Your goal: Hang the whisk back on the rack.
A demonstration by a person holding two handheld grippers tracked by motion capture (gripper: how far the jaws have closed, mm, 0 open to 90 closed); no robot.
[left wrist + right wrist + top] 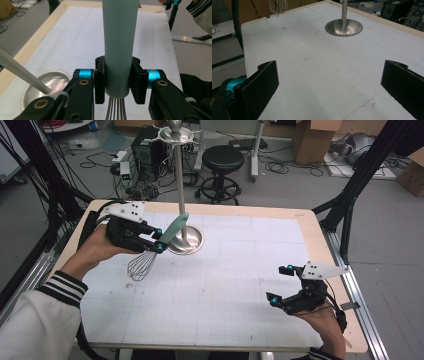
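1. Workshop floor beyond the table, grey, strewn with cables; black round stool at far centre, cardboard boxes at far right.
2. Table with pale wooden rim and white gridded top, lightly scuffed.
3. Metal stand: round dished base resting on the far-left part of the gridded top, thin upright pole rising to a small disc with hooks at the top.
4. Left gripper held over the far-left of the table, just left of the stand base; jaws clamped on the pale green handle of a whisk.
5. Whisk held tilted: handle pointing up and far toward the pole, wire loops hanging down and near, above the gridded top. Contact between handle and pole not resolvable.
6. Left gripper view: black pads pressed against both sides of the handle's lower end, wires emerging just beneath; stand base at lower left.
7. Right gripper held low over the near-right of the table, well apart from whisk and stand; jaws wide apart, nothing between them.
8. Right gripper view: both pads at the frame edges, bare gridded top between, stand base and whisk wires farther off.
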